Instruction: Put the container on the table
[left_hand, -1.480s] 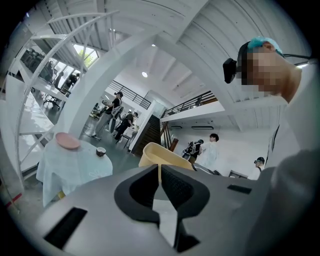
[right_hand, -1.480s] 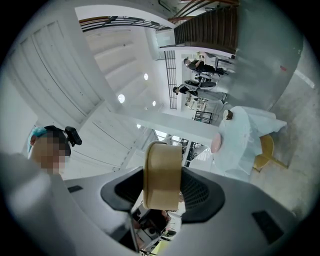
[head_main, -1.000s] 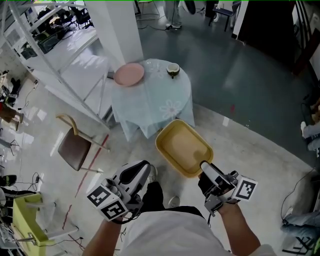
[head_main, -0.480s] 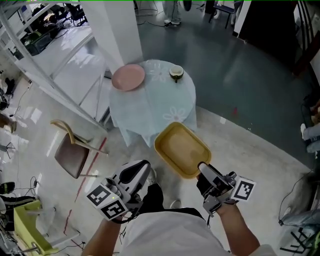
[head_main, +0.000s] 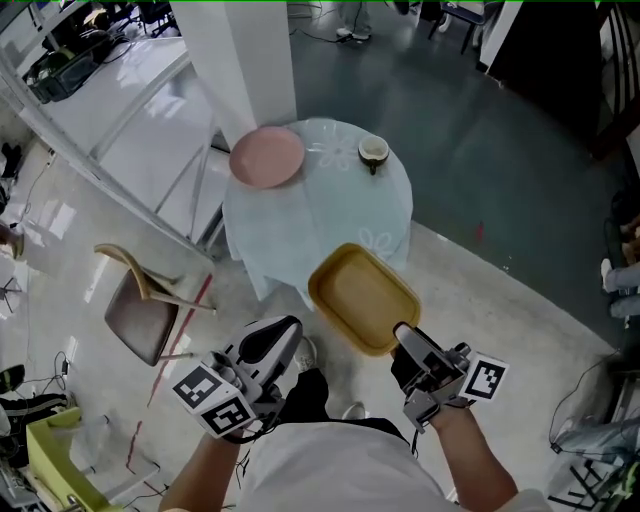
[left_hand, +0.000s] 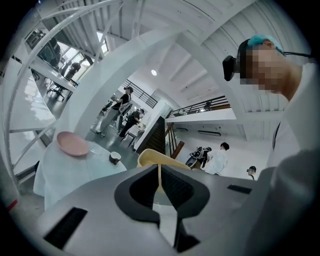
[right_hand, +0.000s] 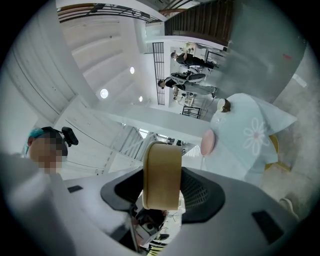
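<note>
One container (head_main: 362, 298), gripped by right tongs (head_main: 403, 334), has neared one table (head_main: 300, 215).

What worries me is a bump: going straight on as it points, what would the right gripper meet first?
Probably the round table, led by the yellow container that the right gripper holds; height above it is unclear.
</note>
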